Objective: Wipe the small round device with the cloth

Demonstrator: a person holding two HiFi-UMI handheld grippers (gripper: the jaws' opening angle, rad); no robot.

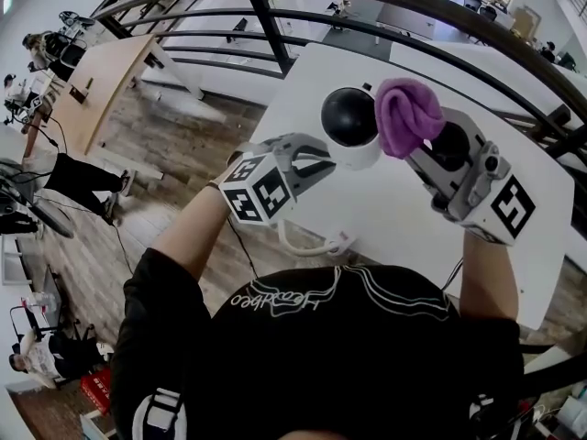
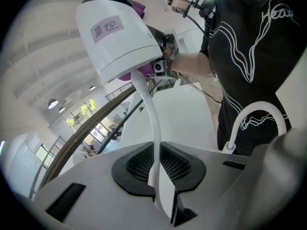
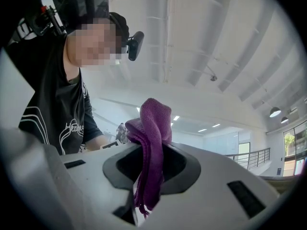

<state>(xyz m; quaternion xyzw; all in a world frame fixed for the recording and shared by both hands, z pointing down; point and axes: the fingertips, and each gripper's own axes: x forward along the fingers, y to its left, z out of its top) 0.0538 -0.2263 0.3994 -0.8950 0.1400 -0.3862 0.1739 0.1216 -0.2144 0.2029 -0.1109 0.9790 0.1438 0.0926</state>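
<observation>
The small round device (image 1: 350, 122), a white body with a black dome, is held up over the white table (image 1: 404, 218). Its stiff white cable (image 2: 152, 123) runs down between the jaws of my left gripper (image 2: 160, 176), which is shut on it. The left gripper view shows the device (image 2: 120, 37) from below, with a label on its side. My right gripper (image 1: 424, 149) is shut on a purple cloth (image 1: 406, 115), and the bunched cloth presses against the device's right side. In the right gripper view the cloth (image 3: 152, 143) hangs out from between the jaws of that gripper (image 3: 151, 176).
The cable's loose end with its plug (image 1: 339, 243) lies on the table near my body, and its loop (image 2: 259, 114) shows beside my black shirt. A dark metal railing (image 1: 275, 16) curves beyond the table's far edge. Desks and people are on the floor below at the left.
</observation>
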